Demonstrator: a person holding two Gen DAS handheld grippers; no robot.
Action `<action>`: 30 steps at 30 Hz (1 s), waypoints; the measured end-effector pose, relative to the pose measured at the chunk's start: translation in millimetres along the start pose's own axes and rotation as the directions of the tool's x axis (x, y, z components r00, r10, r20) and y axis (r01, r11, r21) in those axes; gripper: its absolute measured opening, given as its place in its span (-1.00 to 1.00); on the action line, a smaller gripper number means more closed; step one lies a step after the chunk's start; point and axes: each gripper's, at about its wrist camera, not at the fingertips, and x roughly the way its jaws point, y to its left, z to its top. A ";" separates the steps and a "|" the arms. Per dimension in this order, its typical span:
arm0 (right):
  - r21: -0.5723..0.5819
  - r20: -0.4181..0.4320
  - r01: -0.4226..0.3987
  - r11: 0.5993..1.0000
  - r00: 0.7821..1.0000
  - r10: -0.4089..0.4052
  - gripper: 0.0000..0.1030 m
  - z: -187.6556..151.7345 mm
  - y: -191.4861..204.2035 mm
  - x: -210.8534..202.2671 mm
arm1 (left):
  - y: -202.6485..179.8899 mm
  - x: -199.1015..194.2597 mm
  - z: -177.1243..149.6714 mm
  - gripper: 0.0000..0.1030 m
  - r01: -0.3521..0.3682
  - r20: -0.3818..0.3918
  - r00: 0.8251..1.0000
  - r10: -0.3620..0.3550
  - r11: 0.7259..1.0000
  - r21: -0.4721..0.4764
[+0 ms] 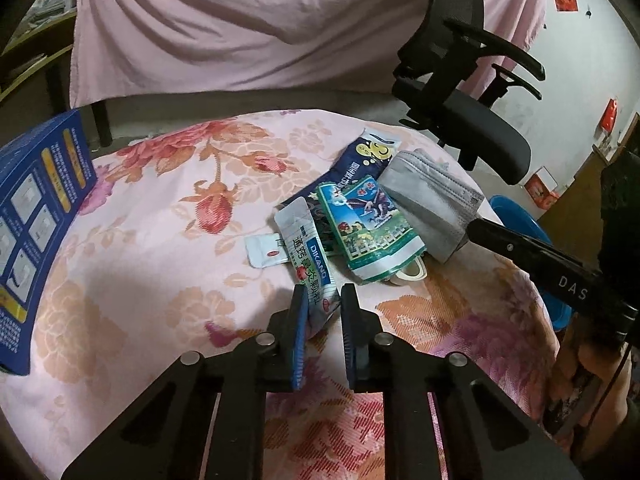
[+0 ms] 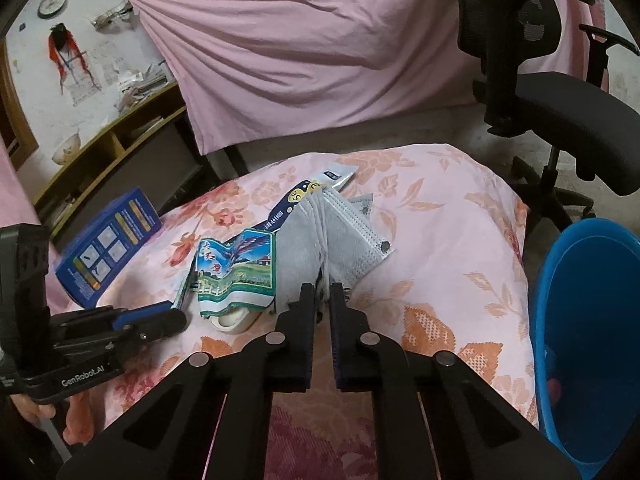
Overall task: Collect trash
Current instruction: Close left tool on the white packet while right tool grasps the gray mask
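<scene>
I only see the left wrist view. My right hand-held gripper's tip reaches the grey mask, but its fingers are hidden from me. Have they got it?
Observer: Yes. In the right wrist view the right hand-held gripper is pinched on the near edge of the grey mask.
Operator: Good. My left hand-held gripper holds the white sachet. Where is the bin? I only get a sliver of blue.
Observer: The blue bin stands just off the right edge of the floral cover, to the right of your right gripper.
Operator: Is its mouth blocked?
Observer: No, the mouth is open and nothing covers it.
</scene>
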 end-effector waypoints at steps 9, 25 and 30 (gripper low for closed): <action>0.025 0.029 0.022 0.999 0.999 -0.022 -0.10 5.7 -3.6 -2.6 | 5.1 -6.1 -1.3 -0.86 -0.006 0.028 1.000 0.006 1.000 -0.015; 0.090 -0.048 -0.018 0.996 0.999 0.022 -0.42 20.9 -7.4 34.6 | 11.5 -12.0 -3.5 -0.86 0.051 0.037 0.998 -0.049 0.997 -0.056; 0.078 -0.023 -0.053 0.996 0.998 0.055 -0.83 17.5 -5.2 26.1 | 9.7 -17.4 -6.5 -0.86 0.047 0.043 0.998 -0.044 0.997 -0.057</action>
